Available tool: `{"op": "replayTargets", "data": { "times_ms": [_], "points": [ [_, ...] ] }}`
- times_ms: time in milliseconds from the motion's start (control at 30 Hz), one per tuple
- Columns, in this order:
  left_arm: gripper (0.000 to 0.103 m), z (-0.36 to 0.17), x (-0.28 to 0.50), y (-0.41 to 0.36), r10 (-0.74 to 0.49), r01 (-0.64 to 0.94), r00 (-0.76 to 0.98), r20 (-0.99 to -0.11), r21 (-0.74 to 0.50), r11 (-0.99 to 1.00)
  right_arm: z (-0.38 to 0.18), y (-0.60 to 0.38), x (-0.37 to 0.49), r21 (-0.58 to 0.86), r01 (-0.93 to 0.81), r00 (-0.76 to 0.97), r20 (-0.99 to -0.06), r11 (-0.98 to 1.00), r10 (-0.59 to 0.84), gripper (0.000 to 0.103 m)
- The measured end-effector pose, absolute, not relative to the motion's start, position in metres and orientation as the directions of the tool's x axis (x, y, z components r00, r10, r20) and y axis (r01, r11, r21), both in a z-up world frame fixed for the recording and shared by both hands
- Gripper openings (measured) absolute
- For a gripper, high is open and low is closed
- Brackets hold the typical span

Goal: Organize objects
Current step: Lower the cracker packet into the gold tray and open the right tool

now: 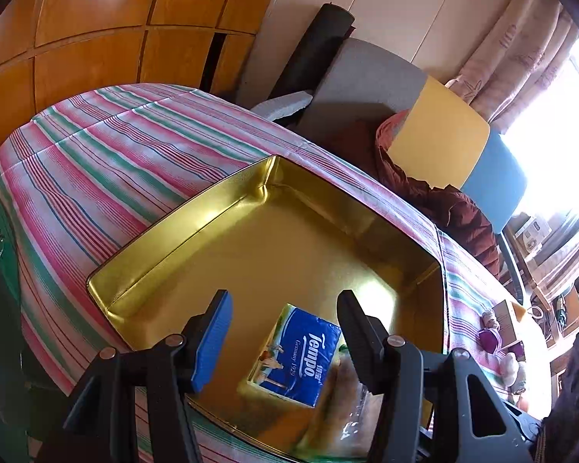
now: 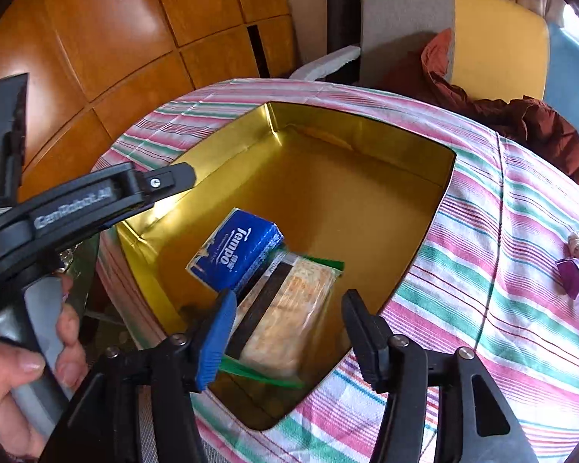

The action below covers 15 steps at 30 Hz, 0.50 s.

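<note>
Over gold tin point(image 2: 220, 146), both claws angled down, open

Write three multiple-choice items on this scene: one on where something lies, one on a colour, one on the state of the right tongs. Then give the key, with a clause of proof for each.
1. Where does the Tempo tissue pack lie?
A. On the striped cloth beside the tin
B. Inside the gold tin
C. On the yellow chair

2. What colour is the edging on the cracker packet?
A. Green
B. Orange
C. White

3. How do the right tongs stand?
A. Shut on the tissue pack
B. Shut on the tin's rim
C. Open, gripping nothing

Key:
1 B: the pack lies on the tin's floor, inside its walls.
2 A: green strips show at both ends of the clear wrapper.
3 C: both pads stand apart above the cracker packet, with clear space either side of it.
</note>
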State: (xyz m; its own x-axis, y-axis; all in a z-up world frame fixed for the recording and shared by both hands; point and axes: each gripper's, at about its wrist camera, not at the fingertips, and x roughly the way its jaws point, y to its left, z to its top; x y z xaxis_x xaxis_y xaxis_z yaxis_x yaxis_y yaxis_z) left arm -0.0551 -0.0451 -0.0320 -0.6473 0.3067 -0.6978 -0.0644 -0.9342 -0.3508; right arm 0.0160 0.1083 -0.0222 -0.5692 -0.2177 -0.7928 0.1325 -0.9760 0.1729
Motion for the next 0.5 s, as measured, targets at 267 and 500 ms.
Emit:
{"op": "replayTargets", "data": {
  "times_ms": [267, 500],
  "points": [
    [0.057, -0.034, -0.051, -0.035, 0.322, -0.088, -0.635, -0.702, -0.348, -0.933, -0.008, 0.130, 0.034, 0.204, 0.072, -0.616, -0.761, -0.976, -0.204, 0.066],
    [0.057, -0.032, -0.041, -0.014, 0.379, -0.181, -0.618, -0.689, -0.345, -0.921, -0.006, 0.160, 0.043, 0.206, -0.015, -0.633, -0.759, -0.978, -0.150, 0.071]
  ]
}}
